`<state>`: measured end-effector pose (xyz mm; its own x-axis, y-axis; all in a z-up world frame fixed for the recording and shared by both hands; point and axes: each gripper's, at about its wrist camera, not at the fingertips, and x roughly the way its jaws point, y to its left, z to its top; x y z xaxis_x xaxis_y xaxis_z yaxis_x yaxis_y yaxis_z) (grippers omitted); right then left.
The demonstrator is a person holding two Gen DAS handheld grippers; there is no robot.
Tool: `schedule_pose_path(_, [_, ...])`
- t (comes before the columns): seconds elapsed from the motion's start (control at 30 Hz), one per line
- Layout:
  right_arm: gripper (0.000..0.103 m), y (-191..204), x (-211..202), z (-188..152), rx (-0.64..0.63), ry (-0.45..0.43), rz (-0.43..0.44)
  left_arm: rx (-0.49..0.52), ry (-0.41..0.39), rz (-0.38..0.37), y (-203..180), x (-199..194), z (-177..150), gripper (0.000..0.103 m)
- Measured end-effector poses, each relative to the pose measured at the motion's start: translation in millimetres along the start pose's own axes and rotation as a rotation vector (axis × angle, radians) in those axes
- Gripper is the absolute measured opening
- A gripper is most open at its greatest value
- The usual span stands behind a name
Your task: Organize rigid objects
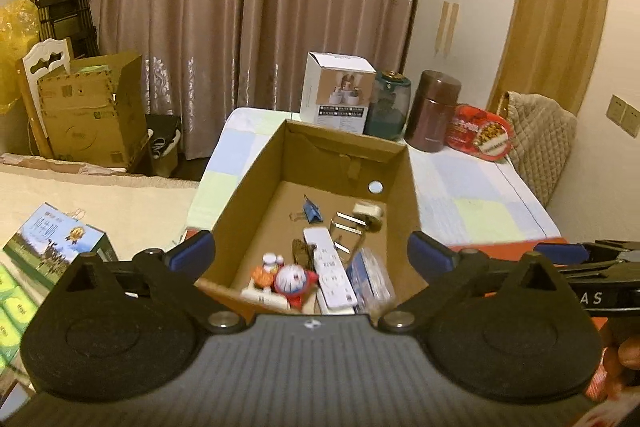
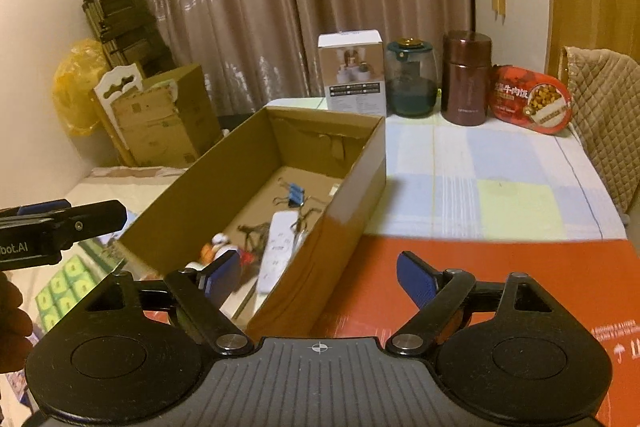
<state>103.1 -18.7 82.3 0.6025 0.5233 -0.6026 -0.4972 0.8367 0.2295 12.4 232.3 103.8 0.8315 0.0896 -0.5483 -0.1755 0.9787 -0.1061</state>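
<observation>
An open cardboard box [image 1: 400, 187] stands on the table; it also shows in the right wrist view [image 2: 344, 211]. Inside lie a white remote [image 1: 332, 275], a round toy figure [image 1: 292, 281], a blue binder clip [image 1: 312, 213], metal clips [image 1: 348, 231], a tape roll [image 1: 370, 213] and a blue packet [image 1: 370, 275]. The remote [image 2: 280, 251] and the binder clip [image 2: 295, 194] also show in the right wrist view. My left gripper [image 1: 312, 251] is open and empty above the box's near end. My right gripper [image 2: 320, 277] is open and empty over the box's right wall.
A white carton [image 2: 354, 73], a green jar [image 2: 412, 79], a brown canister [image 2: 466, 79] and a red tin [image 2: 532, 99] stand at the table's far edge. A red sheet [image 2: 500, 283] lies right of the box. Green boxes [image 1: 52, 247] lie at left. A padded chair [image 2: 608, 115] stands at right.
</observation>
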Motion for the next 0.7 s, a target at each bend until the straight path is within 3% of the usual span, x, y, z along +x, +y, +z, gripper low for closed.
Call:
schedule_pose_path(0.4, [0.083,19.8,-49.6,-41.6,-0.013,0.005,0.002,0.040,0.062,0.025,-16.7,-53.1,-41.0,0.101])
schedule_pose_path(0.7, [0.083,13.5,-73.8,-71.0,0.030,0.042,-0.021,0.047,0.052,0.051,-24.6,-81.2,-54.8,0.101])
